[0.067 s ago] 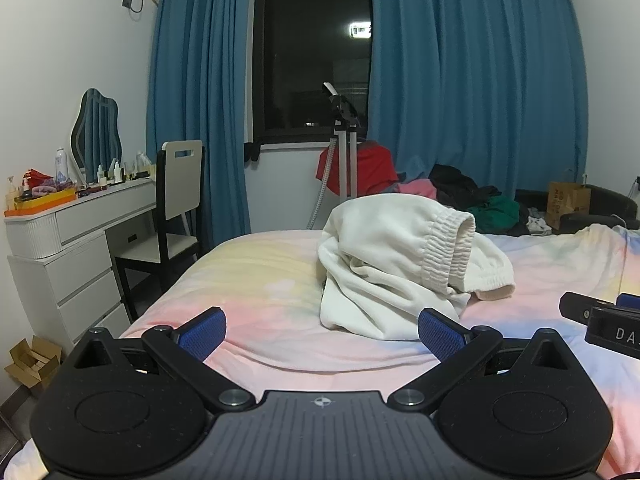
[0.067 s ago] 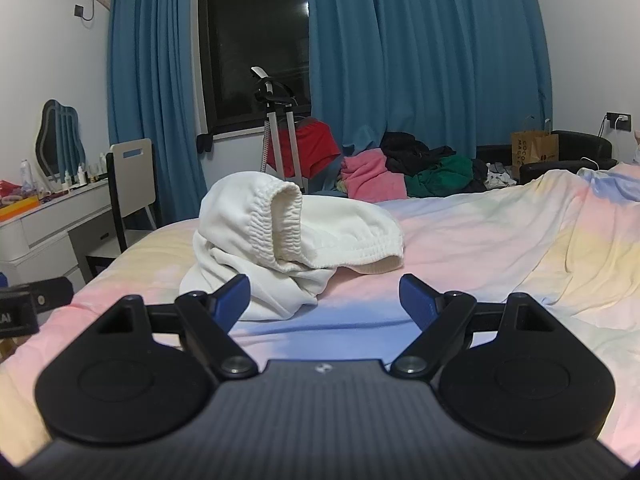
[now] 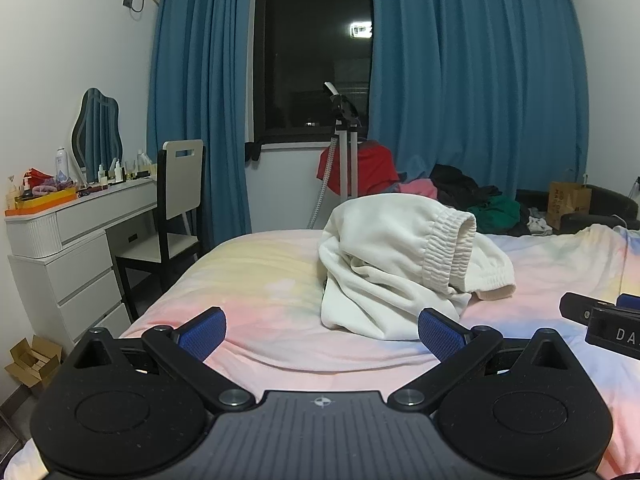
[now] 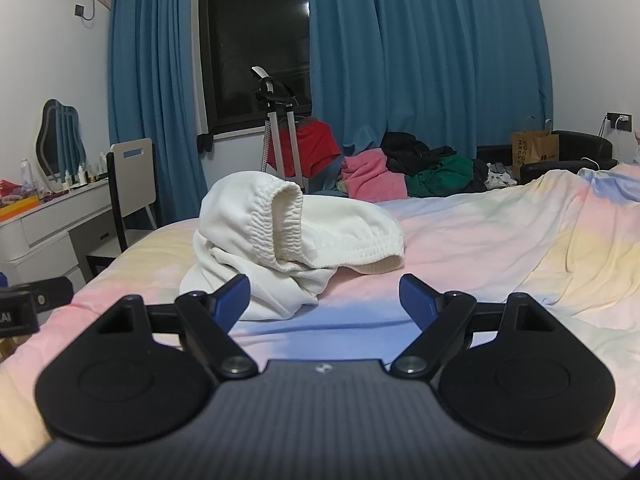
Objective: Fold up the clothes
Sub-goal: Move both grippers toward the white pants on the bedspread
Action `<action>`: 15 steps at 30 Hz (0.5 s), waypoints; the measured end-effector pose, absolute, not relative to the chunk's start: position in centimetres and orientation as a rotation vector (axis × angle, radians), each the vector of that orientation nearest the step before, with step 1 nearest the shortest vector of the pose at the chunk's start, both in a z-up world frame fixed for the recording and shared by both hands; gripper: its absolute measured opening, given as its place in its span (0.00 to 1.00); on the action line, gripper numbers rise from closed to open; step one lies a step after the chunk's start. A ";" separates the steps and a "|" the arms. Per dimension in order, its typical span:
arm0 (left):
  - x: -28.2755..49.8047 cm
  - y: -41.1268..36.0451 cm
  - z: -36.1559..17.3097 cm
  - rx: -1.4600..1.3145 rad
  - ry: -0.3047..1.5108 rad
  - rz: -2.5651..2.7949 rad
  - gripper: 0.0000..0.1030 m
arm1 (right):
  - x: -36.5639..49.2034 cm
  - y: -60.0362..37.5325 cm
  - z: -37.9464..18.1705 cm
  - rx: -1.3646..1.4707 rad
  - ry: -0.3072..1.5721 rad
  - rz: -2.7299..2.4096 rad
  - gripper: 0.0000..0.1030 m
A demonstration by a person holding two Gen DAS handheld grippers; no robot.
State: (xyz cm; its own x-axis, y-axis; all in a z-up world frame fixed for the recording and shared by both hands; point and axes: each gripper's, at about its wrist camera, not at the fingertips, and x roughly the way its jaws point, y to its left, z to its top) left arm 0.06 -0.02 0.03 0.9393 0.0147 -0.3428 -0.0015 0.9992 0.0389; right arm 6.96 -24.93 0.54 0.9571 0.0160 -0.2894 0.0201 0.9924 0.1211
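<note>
A crumpled cream-white garment (image 3: pixel 392 264) with an elastic waistband lies bunched on the pastel tie-dye bed sheet (image 3: pixel 256 276). The same garment (image 4: pixel 280 236) shows in the right wrist view, a little left of centre. My left gripper (image 3: pixel 322 330) hovers low over the bed just short of the garment, jaws wide open with nothing between them. My right gripper (image 4: pixel 324 294) is also open and empty, in front of the garment's right side. The right gripper's tip (image 3: pixel 600 318) shows at the left view's right edge. The left gripper's tip (image 4: pixel 32 304) shows at the right view's left edge.
A white dresser (image 3: pixel 76 240) with bottles and a mirror stands left of the bed beside a chair (image 3: pixel 176 208). Behind the bed are blue curtains, a dark window, a garment steamer stand (image 3: pixel 346 152), and a pile of red, pink, black and green clothes (image 4: pixel 404 168). A paper bag (image 4: pixel 534 148) sits far right.
</note>
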 end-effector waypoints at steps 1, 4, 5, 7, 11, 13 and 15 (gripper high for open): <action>0.1 0.0 0.0 0.039 0.350 0.008 1.00 | 6.9 -24.9 0.5 0.123 0.294 -0.001 0.81; 0.1 -0.1 0.0 0.039 0.348 0.006 1.00 | 6.9 -24.9 0.4 0.122 0.291 0.002 0.81; 0.1 -0.1 -0.1 0.039 0.347 0.007 1.00 | 6.9 -24.9 0.4 0.122 0.291 0.004 0.81; 0.1 -0.1 0.0 0.045 0.342 0.009 1.00 | 6.9 -24.9 0.4 0.122 0.289 0.006 0.81; -0.1 0.1 0.2 0.044 0.338 0.008 1.00 | 6.8 -25.0 0.3 0.125 0.286 0.012 0.81; 0.0 0.1 0.2 0.046 0.337 0.012 1.00 | 6.8 -25.0 0.4 0.131 0.284 0.016 0.81; -0.1 0.2 0.2 0.049 0.335 0.014 1.00 | 6.8 -25.0 0.4 0.138 0.282 0.020 0.81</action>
State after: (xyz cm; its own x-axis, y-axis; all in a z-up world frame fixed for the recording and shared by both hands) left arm -0.08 0.16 0.17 0.9442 0.0220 -0.3286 -0.0057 0.9987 0.0505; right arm 6.83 -25.01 0.37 0.9604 0.0391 -0.2759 -0.0006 0.9904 0.1384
